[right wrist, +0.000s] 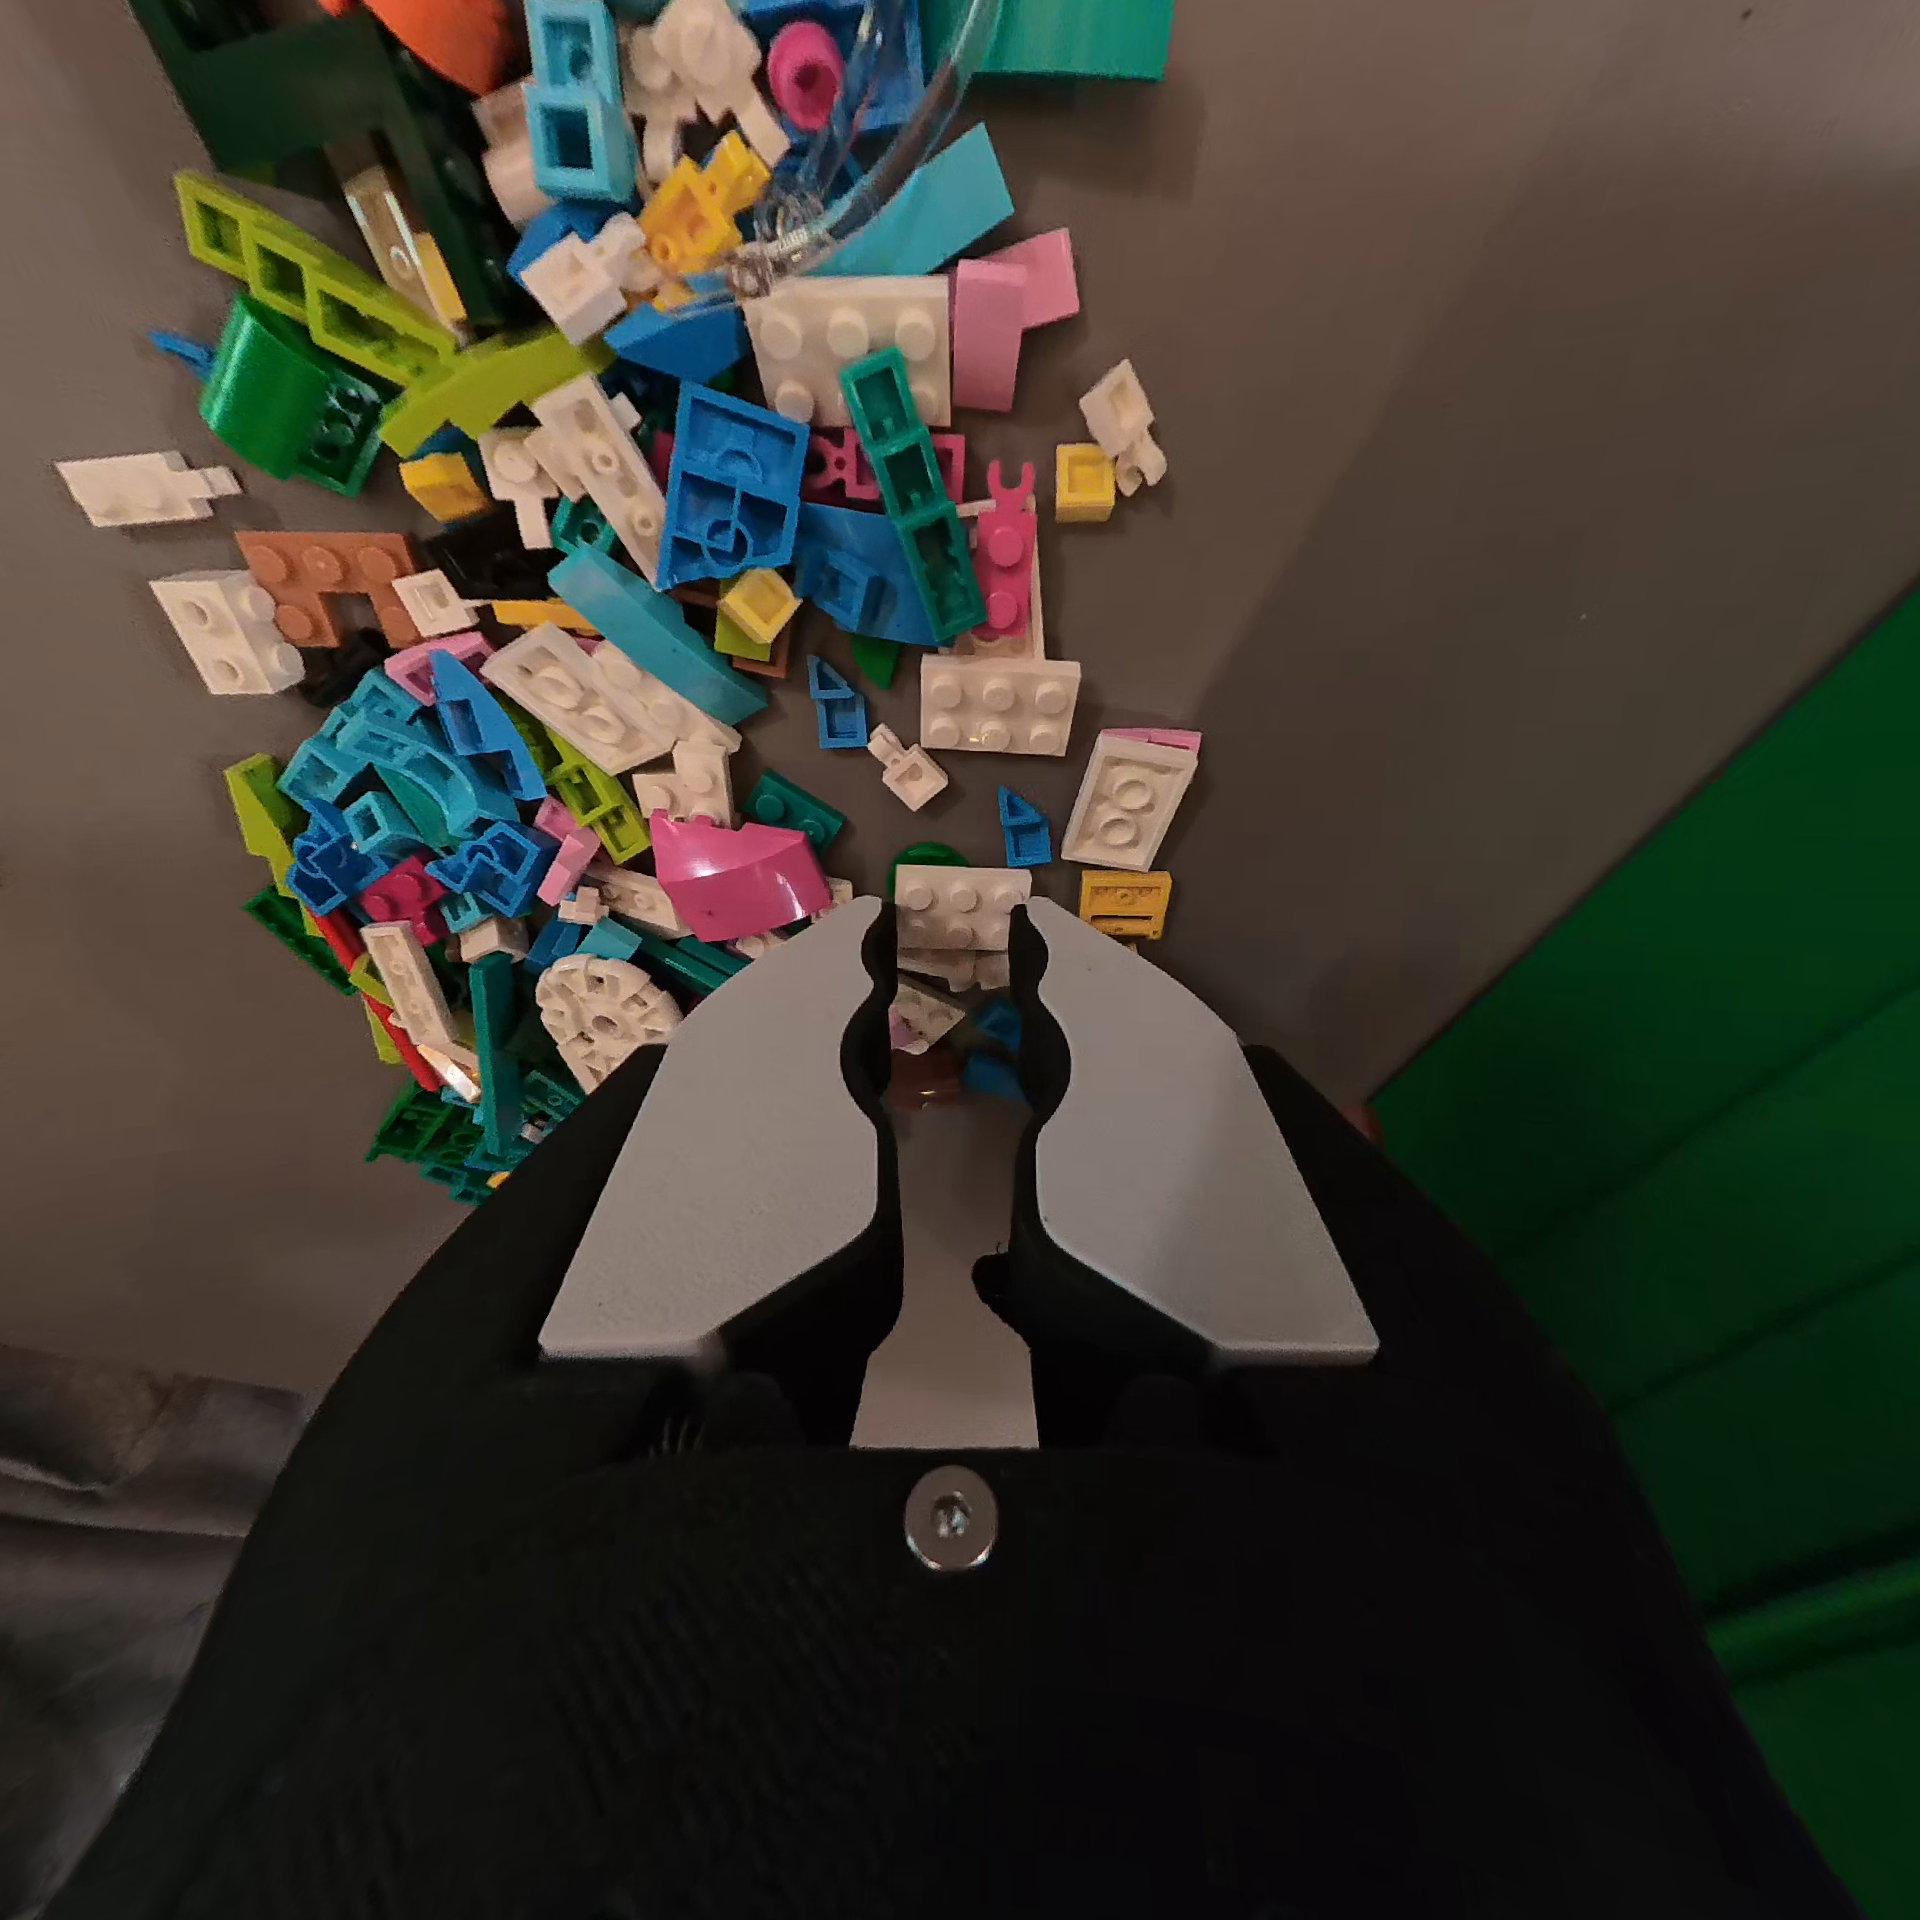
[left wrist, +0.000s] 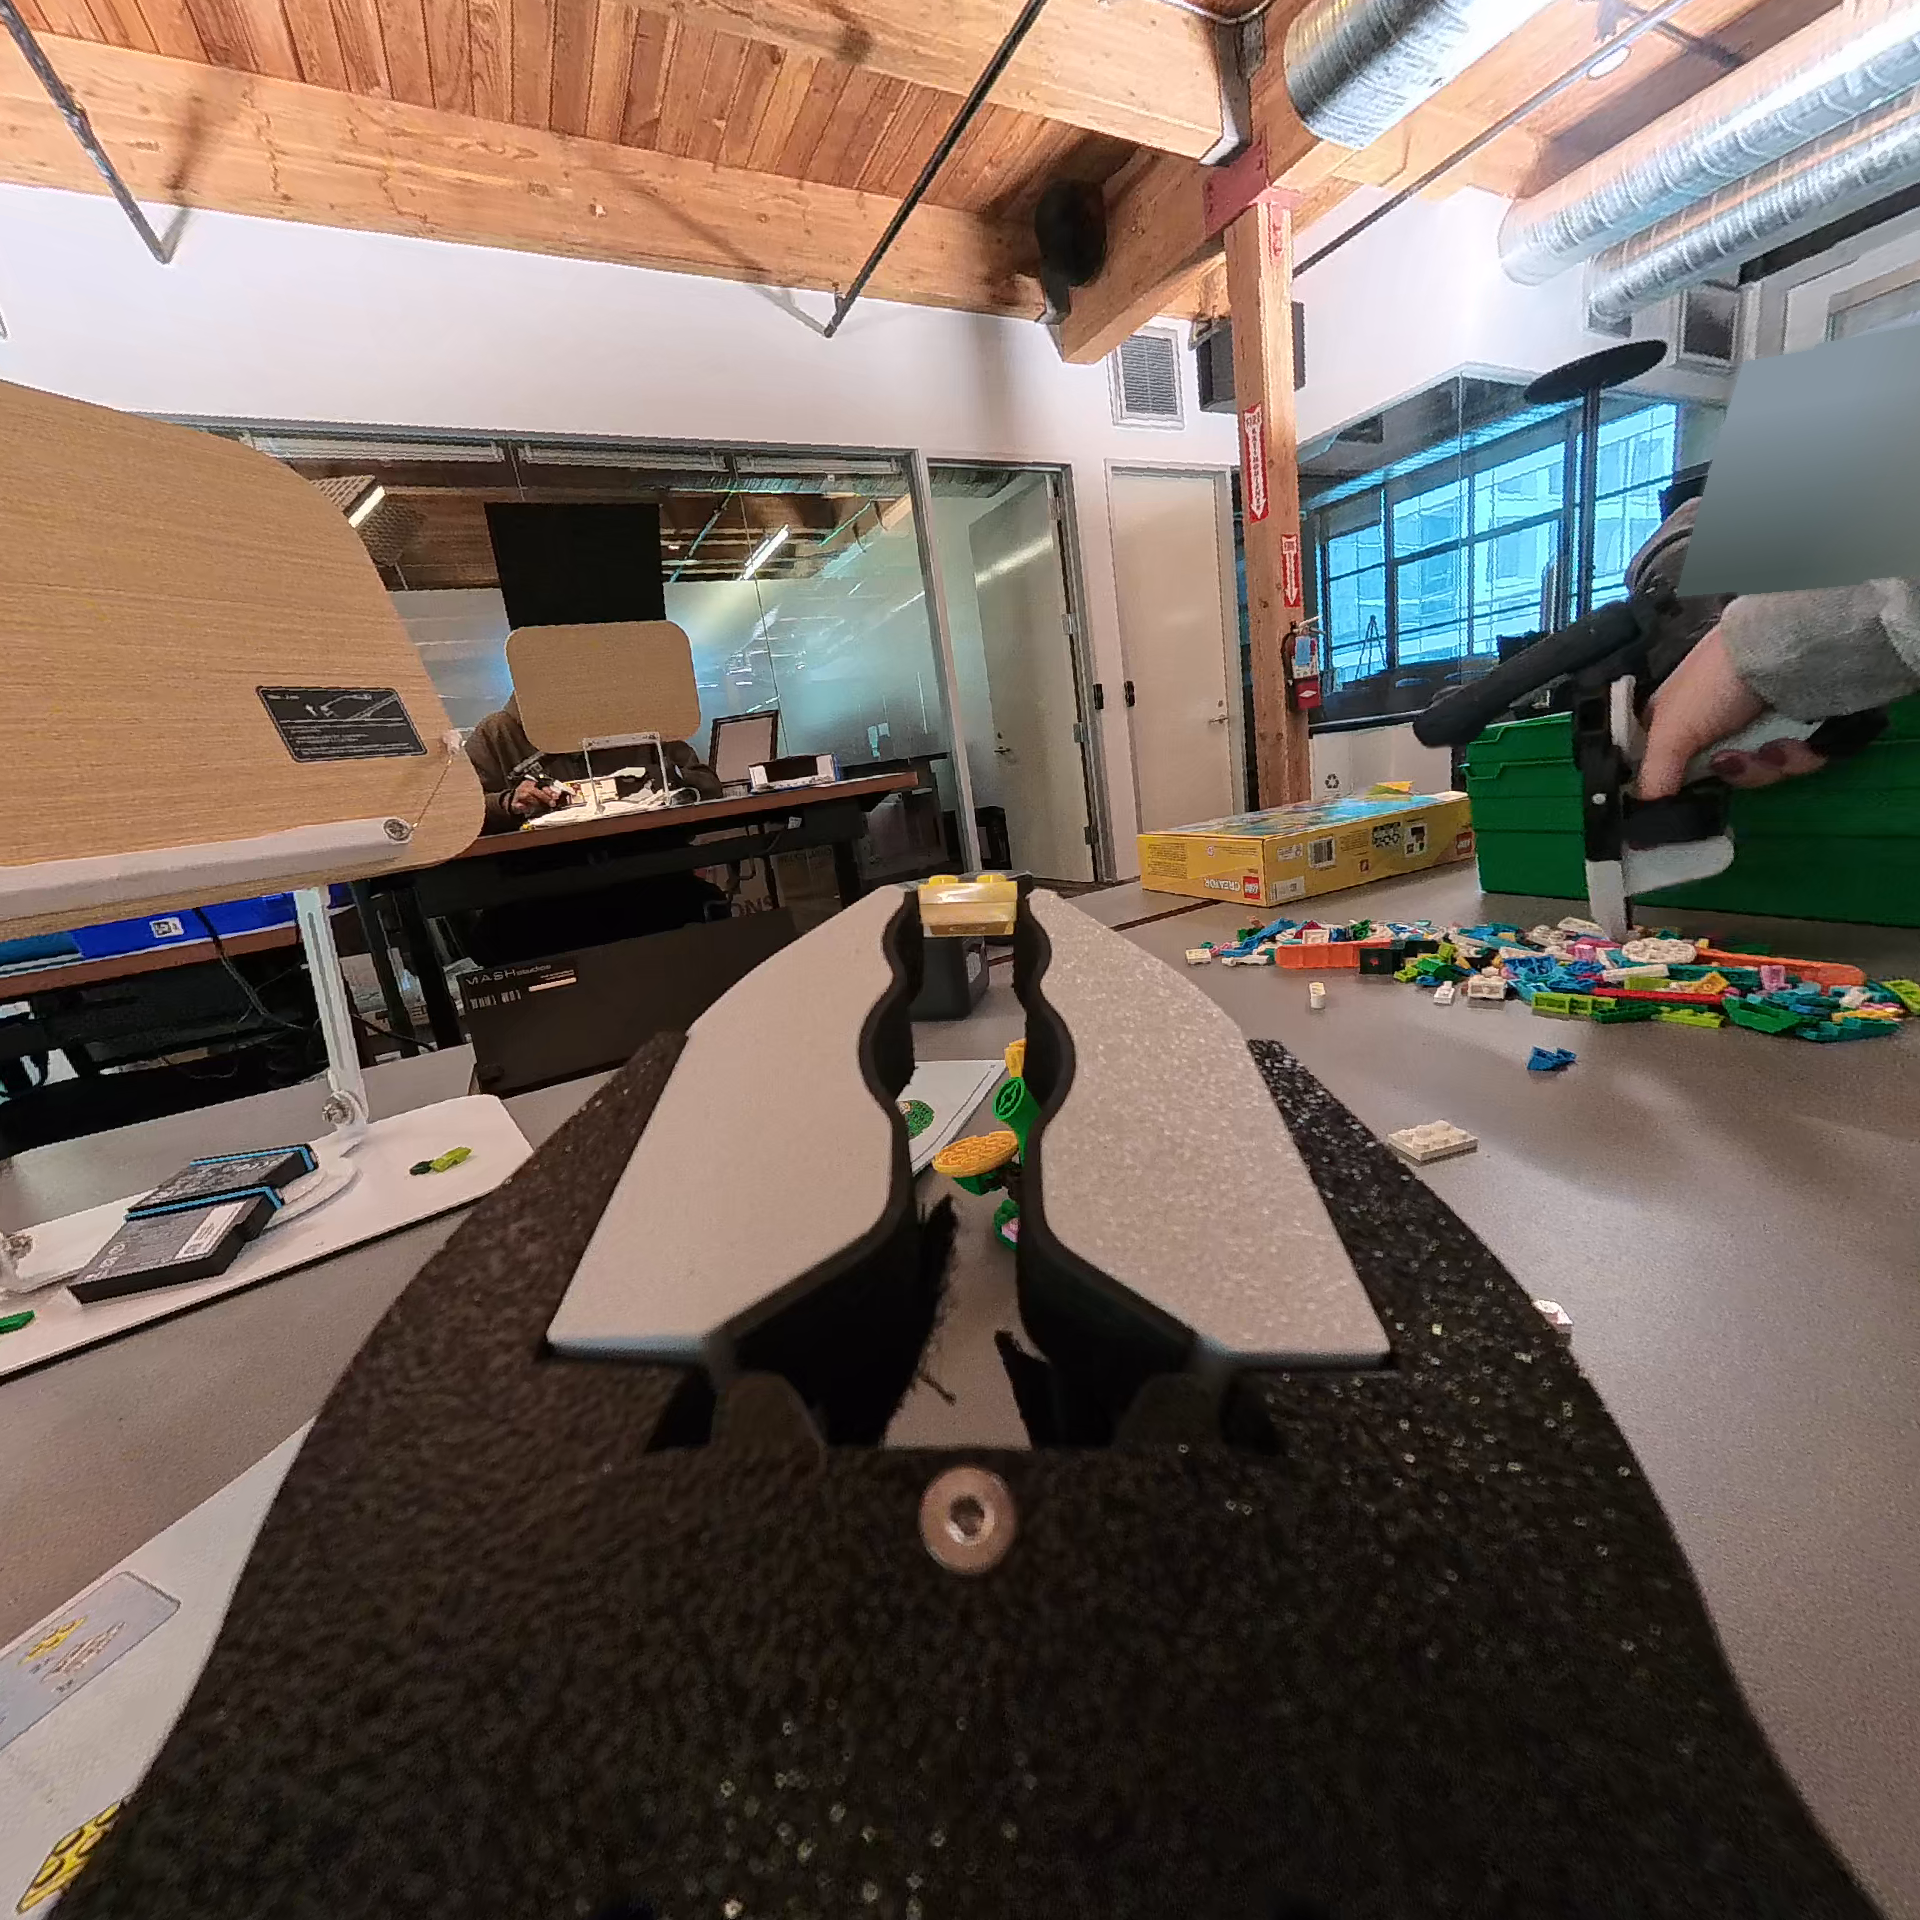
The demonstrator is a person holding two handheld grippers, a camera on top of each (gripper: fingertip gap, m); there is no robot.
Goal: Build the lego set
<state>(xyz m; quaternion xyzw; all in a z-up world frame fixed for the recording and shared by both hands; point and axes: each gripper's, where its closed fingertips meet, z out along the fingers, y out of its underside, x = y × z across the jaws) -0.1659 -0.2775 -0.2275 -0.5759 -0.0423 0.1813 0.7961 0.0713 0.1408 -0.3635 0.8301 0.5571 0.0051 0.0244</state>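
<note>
Left gripper [left wrist: 968, 906]: raised above the table, jaws nearly closed, tips clamped on a small yellow brick [left wrist: 966, 902].
Right gripper [right wrist: 954, 914]: pointed down into the brick pile, jaws narrowly parted, tips on either side of a white 6-stud plate [right wrist: 960, 906]; whether they press it cannot be told. In the left wrist view it [left wrist: 1614, 921] stands at the far right, held by a hand [left wrist: 1725, 729].
Brick pile [right wrist: 644, 582]: loose on the grey table [left wrist: 1558, 1247], far right; blue, teal, lime, white, pink, yellow and orange pieces, none in a container.
Green bin [left wrist: 1662, 821]: far right behind the pile; contents hidden.
Yellow box [left wrist: 1309, 847]: flat on the table left of the bin, printed with a brand logo and pictures; contents not visible.
Part-built model [left wrist: 992, 1143]: green and yellow, on the table below the left gripper, mostly hidden by its fingers.
Stray pieces: 1 white plate [left wrist: 1434, 1143] and 1 blue piece [left wrist: 1550, 1059], near the pile.
White tray [left wrist: 416, 1195]: near left; holds 2 black packs with blue edges [left wrist: 197, 1221] and 1 lime piece [left wrist: 442, 1161].
Booklet [left wrist: 73, 1652]: nearest left corner, printed page.
Wooden panel [left wrist: 187, 644]: left, with 1 black label.
</note>
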